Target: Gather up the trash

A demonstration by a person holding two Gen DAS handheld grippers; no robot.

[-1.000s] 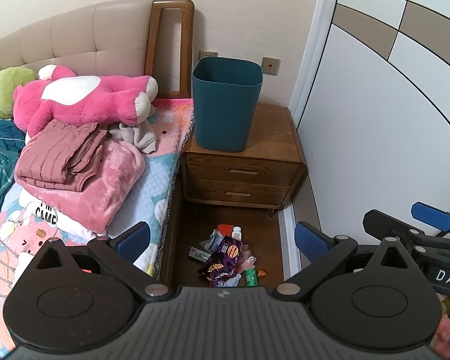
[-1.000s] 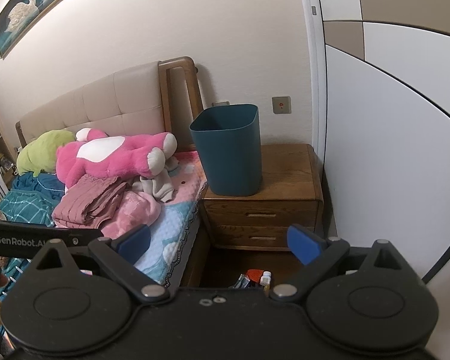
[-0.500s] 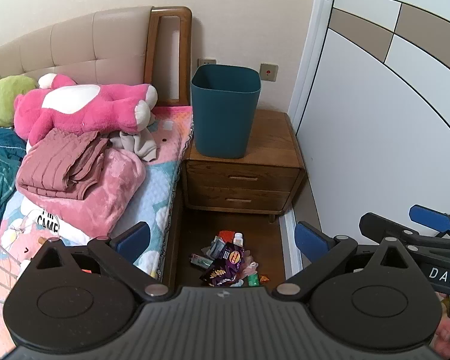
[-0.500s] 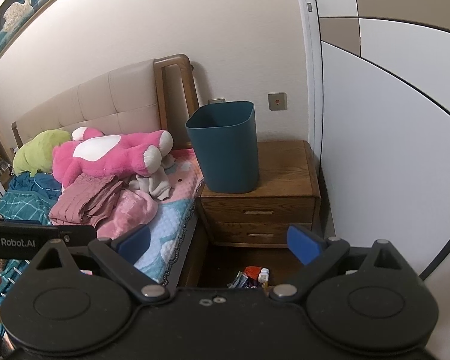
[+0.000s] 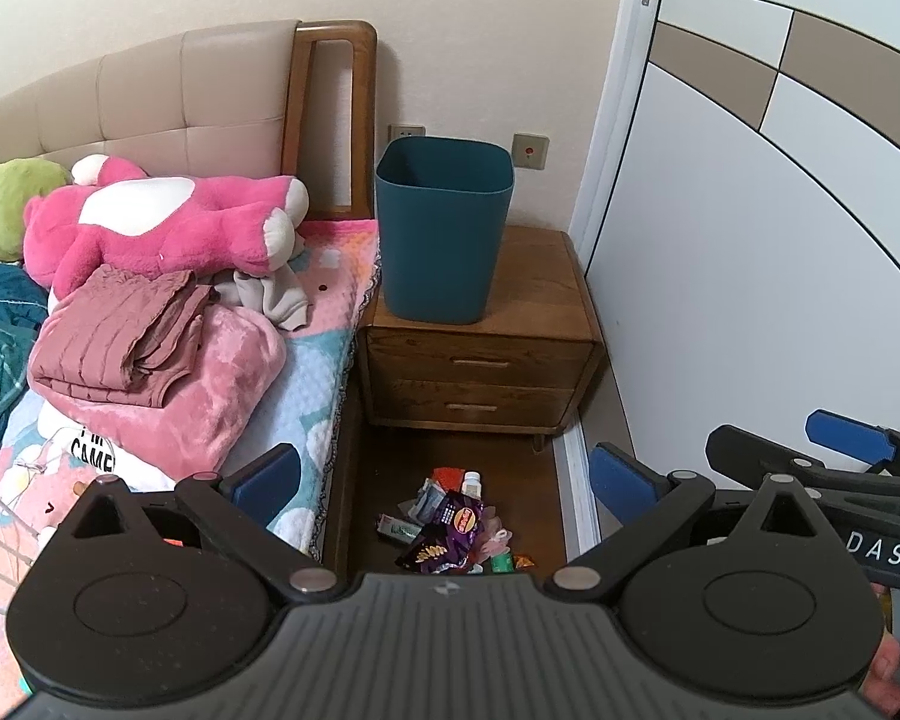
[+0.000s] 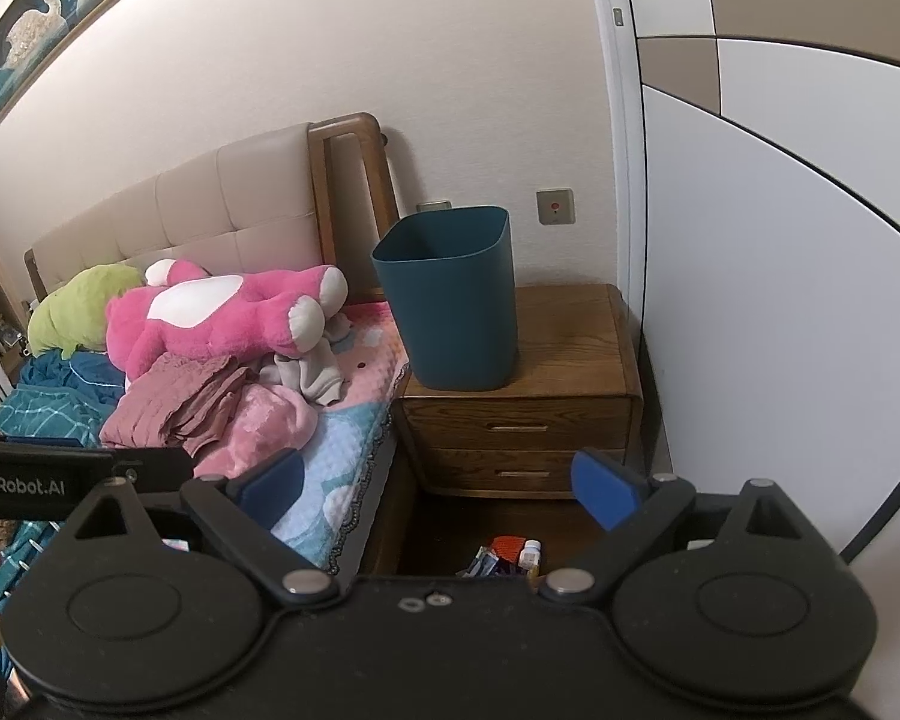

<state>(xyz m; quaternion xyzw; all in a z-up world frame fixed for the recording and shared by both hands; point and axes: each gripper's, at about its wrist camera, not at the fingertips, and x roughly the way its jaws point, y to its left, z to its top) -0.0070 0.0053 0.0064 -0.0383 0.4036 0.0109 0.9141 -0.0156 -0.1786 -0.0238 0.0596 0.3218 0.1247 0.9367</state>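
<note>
Left wrist view: the trash pile (image 5: 456,531) sits on the floor right in front of the nightstand (image 5: 480,360), below the wide-open, empty left gripper (image 5: 444,474). The right gripper (image 6: 438,483), also wide and empty, hangs higher, so the left looks nearer.

A heap of crumpled snack wrappers (image 5: 450,534) and a small white bottle (image 5: 471,483) lies on the floor, below and between the left gripper's (image 5: 444,474) spread fingers; ahead, an upright teal bin (image 5: 444,240).

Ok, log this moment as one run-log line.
phase: approach | left tongs: open, empty | right tongs: open, empty | trash pile: floor by nightstand | teal bin: upright on nightstand
</note>
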